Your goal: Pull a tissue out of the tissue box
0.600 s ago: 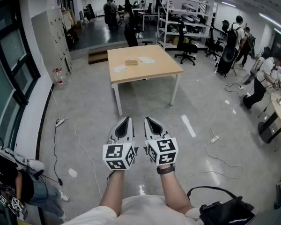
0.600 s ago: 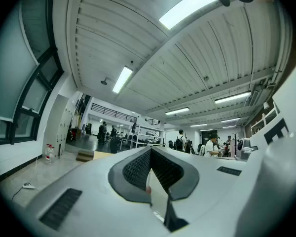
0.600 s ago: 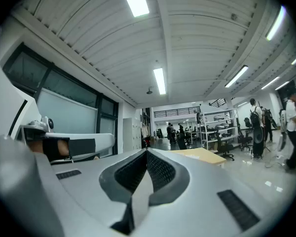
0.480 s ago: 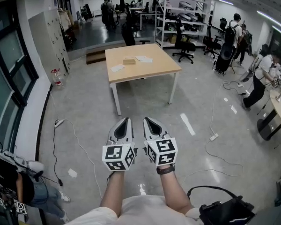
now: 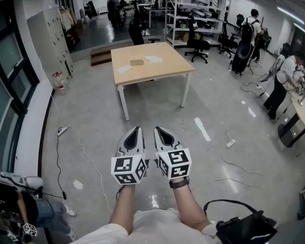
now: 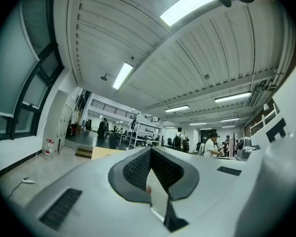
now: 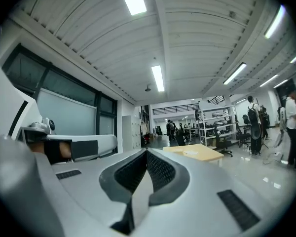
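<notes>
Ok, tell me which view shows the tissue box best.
Head view: the tissue box sits whole on the table. The right gripper view shows the tabletop, no clear box; the left gripper view only the table's edge.

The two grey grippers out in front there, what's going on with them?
A person holds the left gripper and the right gripper side by side above the floor, both shut and empty. The tissue box sits on a wooden table across the room, well beyond them, with flat white sheets lying near it. No tissue is being pulled yet.
</notes>
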Action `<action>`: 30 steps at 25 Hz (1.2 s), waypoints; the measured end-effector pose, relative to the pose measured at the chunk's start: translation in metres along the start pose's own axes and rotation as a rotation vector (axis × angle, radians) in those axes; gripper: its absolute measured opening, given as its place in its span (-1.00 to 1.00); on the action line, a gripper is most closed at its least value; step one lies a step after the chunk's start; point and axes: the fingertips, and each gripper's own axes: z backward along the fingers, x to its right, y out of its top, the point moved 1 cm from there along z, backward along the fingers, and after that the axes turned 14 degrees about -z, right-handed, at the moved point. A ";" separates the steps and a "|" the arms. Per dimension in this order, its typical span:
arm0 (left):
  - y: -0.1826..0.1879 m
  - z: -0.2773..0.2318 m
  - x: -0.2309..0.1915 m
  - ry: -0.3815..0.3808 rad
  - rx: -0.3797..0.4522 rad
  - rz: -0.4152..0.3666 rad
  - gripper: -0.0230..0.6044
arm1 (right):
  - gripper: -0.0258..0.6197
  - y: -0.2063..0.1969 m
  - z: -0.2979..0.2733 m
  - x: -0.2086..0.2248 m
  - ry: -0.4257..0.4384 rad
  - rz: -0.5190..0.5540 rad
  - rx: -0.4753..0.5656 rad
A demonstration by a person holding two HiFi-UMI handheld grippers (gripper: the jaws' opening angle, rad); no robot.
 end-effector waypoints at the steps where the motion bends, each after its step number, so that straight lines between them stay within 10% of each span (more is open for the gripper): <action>1: 0.000 0.000 0.003 0.000 -0.001 0.003 -0.93 | -0.91 -0.001 0.003 0.002 0.000 -0.006 -0.003; 30: -0.040 -0.033 0.078 0.079 -0.072 -0.034 -0.93 | -0.91 -0.015 0.042 0.097 0.052 -0.110 -0.021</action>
